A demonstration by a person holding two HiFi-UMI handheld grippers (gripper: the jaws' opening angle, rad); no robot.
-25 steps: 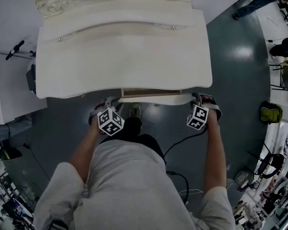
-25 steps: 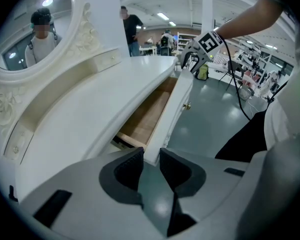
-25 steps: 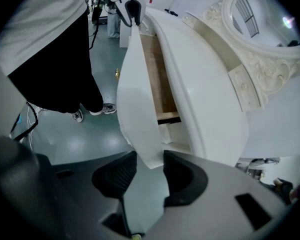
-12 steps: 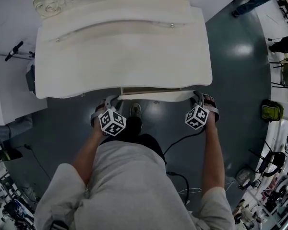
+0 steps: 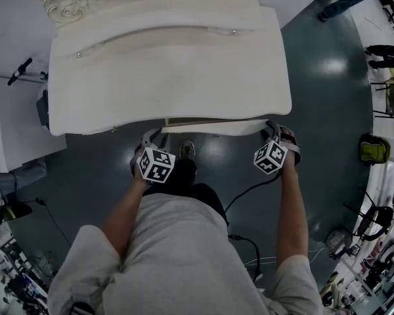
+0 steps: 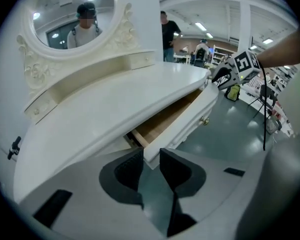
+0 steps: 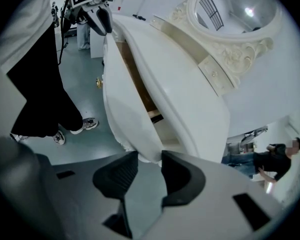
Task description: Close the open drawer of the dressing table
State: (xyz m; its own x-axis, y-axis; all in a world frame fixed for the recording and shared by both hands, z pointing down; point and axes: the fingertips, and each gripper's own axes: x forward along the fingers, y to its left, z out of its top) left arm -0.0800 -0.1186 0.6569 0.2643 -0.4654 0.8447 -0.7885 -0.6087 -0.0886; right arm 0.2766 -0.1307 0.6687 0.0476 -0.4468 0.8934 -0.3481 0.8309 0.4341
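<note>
The white dressing table (image 5: pixel 171 71) has its drawer pulled out a little under the front edge. In the head view the drawer front (image 5: pixel 213 128) shows as a narrow white strip. My left gripper (image 5: pixel 151 138) is at its left end. In the left gripper view, the left gripper (image 6: pixel 151 166) is shut on the corner of the drawer front (image 6: pixel 190 121). My right gripper (image 5: pixel 270 131) is at the other end. There, the right gripper (image 7: pixel 149 169) has just been closing with the end of the drawer front (image 7: pixel 120 109) between the pads, still a little apart.
An oval mirror (image 6: pixel 70 19) in a carved frame stands at the back of the table. A black cable (image 5: pixel 249 189) trails on the grey floor by my feet. Bags, stands and a person's legs (image 5: pixel 345 5) are off to the right.
The wooden strip of the drawer's inside has grown thinner: the drawer front sits closer to the table. Both grippers have rolled slightly and followed it in.
</note>
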